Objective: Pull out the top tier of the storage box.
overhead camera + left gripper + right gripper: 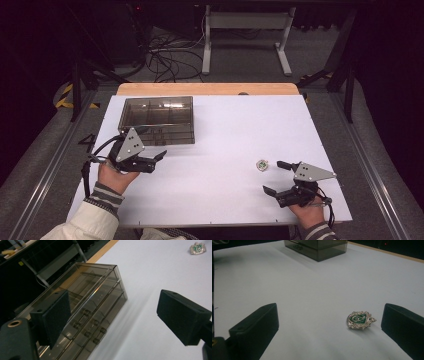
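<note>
A smoky see-through drawer box [157,120] stands on the white table [225,130] at the back left; its small drawer knobs face my left gripper [155,145]. In the left gripper view the box [87,302] lies just beyond the left pad, and the gripper [112,320] is open with bare table between its pads. A small silver and green brooch [262,164] lies on the table at the right. My right gripper [273,176] is open just short of it. In the right gripper view the brooch [360,320] rests close to the right jaw, untouched.
A wooden strip [207,88] edges the table's far side. Beyond it are a white desk frame [245,35] and loose cables on the floor [170,55]. The brooch [197,248] shows far off in the left gripper view, the box [317,246] in the right one.
</note>
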`<state>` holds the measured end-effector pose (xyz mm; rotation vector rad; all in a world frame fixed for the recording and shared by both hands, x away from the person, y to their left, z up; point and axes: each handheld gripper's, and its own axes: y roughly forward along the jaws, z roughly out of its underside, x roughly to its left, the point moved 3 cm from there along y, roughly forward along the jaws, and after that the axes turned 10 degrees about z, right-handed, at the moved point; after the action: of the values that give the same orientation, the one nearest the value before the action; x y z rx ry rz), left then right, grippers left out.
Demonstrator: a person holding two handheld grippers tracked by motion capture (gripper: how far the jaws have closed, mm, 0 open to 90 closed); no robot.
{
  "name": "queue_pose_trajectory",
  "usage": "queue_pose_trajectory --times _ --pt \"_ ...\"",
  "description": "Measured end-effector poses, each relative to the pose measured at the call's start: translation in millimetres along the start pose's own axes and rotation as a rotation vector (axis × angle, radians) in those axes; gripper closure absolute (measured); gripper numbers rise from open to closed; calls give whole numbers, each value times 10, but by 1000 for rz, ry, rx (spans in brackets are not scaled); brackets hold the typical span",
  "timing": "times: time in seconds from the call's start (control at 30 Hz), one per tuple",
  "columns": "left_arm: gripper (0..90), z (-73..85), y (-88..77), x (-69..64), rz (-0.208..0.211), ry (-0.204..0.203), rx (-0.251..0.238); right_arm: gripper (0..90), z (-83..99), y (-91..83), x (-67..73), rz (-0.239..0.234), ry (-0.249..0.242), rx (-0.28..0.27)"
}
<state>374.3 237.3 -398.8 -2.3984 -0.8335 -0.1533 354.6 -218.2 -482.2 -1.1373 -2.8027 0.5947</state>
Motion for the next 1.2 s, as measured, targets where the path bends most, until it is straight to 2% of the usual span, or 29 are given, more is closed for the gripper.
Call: queue_pose_trajectory --times 0.17,0.3,0.5,0.83,0.97,1.03,1.1,1.2 --pt "127 11 -49 16 -33 6 -10 21 0 4 5 -6 0 2" --pt "140 14 -62 16 -47 27 -10 21 1 6 3 -5 1 3" --pt "149 28 -61 17 -52 48 6 21 2 6 2 -7 5 2" --pt "161 52 -65 28 -42 59 26 23 3 7 3 -10 4 4" --pt "167 61 -67 41 -56 69 41 23 4 11 4 -12 4 7" --pt "169 68 -67 46 -66 77 45 23 4 11 5 -13 4 7" --pt "169 77 -70 53 -87 97 59 23 4 11 5 -13 4 6" --pt "180 89 -66 55 -95 129 76 24 4 11 5 -13 4 7"
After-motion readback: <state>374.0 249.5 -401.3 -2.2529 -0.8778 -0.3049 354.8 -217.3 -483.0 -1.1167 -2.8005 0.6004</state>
